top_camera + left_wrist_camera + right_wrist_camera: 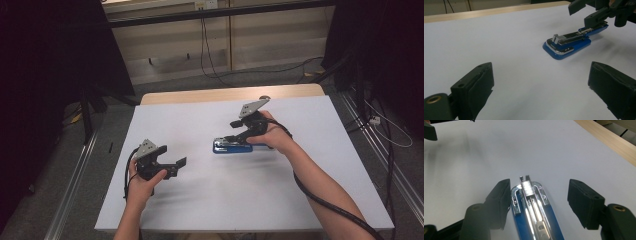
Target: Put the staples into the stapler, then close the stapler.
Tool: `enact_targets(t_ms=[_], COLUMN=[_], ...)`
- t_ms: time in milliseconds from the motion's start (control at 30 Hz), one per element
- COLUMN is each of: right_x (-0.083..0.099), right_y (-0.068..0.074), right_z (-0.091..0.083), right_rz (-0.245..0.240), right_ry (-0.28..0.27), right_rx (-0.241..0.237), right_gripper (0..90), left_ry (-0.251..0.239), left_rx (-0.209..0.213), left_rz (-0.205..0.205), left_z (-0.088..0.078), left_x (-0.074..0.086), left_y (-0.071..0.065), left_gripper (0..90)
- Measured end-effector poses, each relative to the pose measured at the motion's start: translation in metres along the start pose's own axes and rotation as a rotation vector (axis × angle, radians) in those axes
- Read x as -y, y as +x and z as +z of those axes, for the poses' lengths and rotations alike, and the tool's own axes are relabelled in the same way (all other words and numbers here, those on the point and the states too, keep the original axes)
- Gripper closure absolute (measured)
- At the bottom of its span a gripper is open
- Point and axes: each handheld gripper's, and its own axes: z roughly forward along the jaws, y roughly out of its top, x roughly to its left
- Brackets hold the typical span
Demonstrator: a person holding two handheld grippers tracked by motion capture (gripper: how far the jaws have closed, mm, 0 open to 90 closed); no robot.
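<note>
Readable text: none.
Blue stapler (pixel 567 43): no brand, label or number legible on its base or metal parts.
White table (pixel 200 200) around the stapler: plain, unmarked.
Gripper bodies beside the stapler: no legible markings.

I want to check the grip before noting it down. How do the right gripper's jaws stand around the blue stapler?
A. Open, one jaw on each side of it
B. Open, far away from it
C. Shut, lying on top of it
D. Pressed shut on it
A: in the right gripper view the right gripper has its jaws spread, with a clear gap on one side of the blue stapler lying on the white table.
</note>
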Motion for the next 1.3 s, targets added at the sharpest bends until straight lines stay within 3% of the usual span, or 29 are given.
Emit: enact_targets(t_ms=[333,633,967,1300], right_x=[0.019,0.038,0.062,0.081], right_y=[0.017,0.031,0.042,0.051], right_z=[-0.03,-0.051,-0.069,-0.087], right_rz=[0.084,0.114,0.148,0.174], right_ry=[-0.062,-0.046,-0.027,-0.023], right_rx=[0.113,0.202,0.313,0.411], right_gripper=[16.9,14.6,17.5,30.4], left_ry=[0.01,0.012,-0.002,0.029], left_rx=[0.023,0.049,0.062,0.092], left_rz=[0.013,0.019,-0.013,-0.018], left_z=[0.003,0.008,0.017,0.031], left_x=[-0.001,-0.002,-0.004,-0.005], left_y=[-0.006,-0.011,-0.011,-0.016], left_gripper=[6.4,6.4,7.5,13.7])
